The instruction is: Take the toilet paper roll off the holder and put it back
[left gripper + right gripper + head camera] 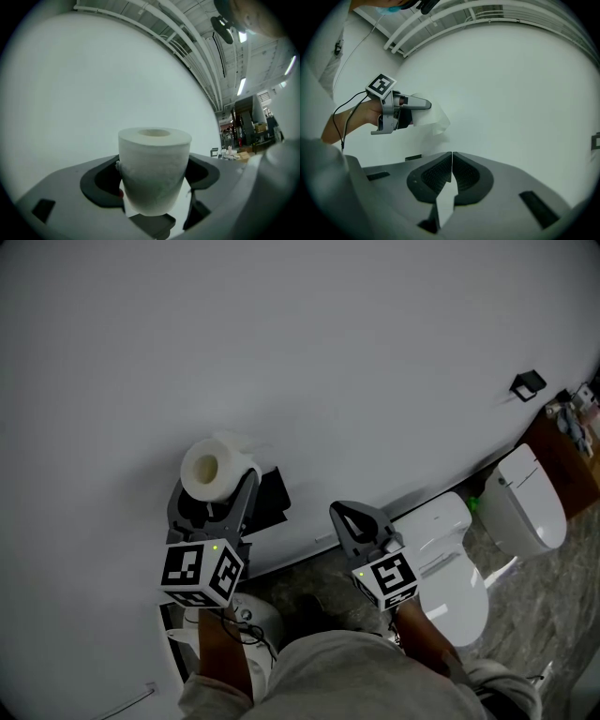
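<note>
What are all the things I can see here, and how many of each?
toilet paper roll: one, white, off its holder, close to the wall.
holder: one, black, on the wall just right of the roll.
toilets: two, white, on the floor at right; the second stands farther along.
small fixture: one, black, on the wall at far right.
floor: grey, stone-patterned.
left gripper: one, grey, shut on the roll.
right gripper: one, grey, shut, empty.

The left tool [154,199] clamps the toilet paper roll [153,164] between its 2 dark jaws, the hollow core's end showing on top, against a plain white wall [93,84].
</note>
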`<act>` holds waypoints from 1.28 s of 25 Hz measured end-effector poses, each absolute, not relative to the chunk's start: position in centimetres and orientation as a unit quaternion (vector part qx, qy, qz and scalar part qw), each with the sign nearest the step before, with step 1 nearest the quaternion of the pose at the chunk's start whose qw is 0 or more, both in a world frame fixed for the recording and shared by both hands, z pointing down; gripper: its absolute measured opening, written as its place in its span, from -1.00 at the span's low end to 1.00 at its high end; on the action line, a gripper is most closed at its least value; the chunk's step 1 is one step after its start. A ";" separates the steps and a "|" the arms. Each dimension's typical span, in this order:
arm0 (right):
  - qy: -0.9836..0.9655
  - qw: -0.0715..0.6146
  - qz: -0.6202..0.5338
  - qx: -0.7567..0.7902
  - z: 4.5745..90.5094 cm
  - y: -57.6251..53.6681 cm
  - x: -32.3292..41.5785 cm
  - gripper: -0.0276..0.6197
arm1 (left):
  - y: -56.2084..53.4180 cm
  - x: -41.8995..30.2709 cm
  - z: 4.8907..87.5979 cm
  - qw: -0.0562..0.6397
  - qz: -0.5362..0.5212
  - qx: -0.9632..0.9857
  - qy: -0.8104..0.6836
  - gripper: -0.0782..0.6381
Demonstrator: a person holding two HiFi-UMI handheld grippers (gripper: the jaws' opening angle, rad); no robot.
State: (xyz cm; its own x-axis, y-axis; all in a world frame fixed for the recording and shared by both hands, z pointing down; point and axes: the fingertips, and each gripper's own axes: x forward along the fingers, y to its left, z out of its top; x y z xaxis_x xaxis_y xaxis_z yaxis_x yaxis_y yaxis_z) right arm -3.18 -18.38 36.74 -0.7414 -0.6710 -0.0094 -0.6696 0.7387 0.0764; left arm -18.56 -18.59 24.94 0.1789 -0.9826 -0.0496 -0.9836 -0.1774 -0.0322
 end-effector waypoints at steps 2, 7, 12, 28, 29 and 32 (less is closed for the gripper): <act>-0.932 0.013 -0.035 0.362 37.1 -19.1 -3.2 -0.90 | -19.7 -18.7 25.9 0.026 -0.004 -0.765 0.644 0.32; -0.926 0.027 -0.023 0.375 37.3 -22.5 -3.1 -0.90 | -24.2 -18.6 28.3 0.008 -0.032 -0.759 0.650 0.32; -0.924 0.036 -0.013 0.381 38.8 -23.4 -2.9 -0.90 | -26.1 -18.4 32.2 -0.020 -0.039 -0.750 0.659 0.32; -0.914 0.065 0.005 0.401 41.1 -24.0 -2.0 -0.90 | -28.2 -18.8 38.1 -0.066 -0.072 -0.736 0.670 0.32; -0.913 0.065 0.005 0.403 41.1 -24.0 -1.8 -0.90 | -28.3 -18.8 38.2 -0.067 -0.075 -0.735 0.671 0.32; -0.909 0.072 0.012 0.410 41.2 -24.2 -1.1 -0.90 | -28.4 -18.8 38.5 -0.068 -0.083 -0.732 0.673 0.32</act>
State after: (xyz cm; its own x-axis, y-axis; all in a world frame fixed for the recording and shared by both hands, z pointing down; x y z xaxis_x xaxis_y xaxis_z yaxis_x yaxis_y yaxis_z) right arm -1.11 -24.20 41.17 -0.6531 -0.7443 0.1395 -0.7476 0.6631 0.0377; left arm -18.75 -28.45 38.51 0.0807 -0.9736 0.2134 -0.9963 -0.0852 -0.0121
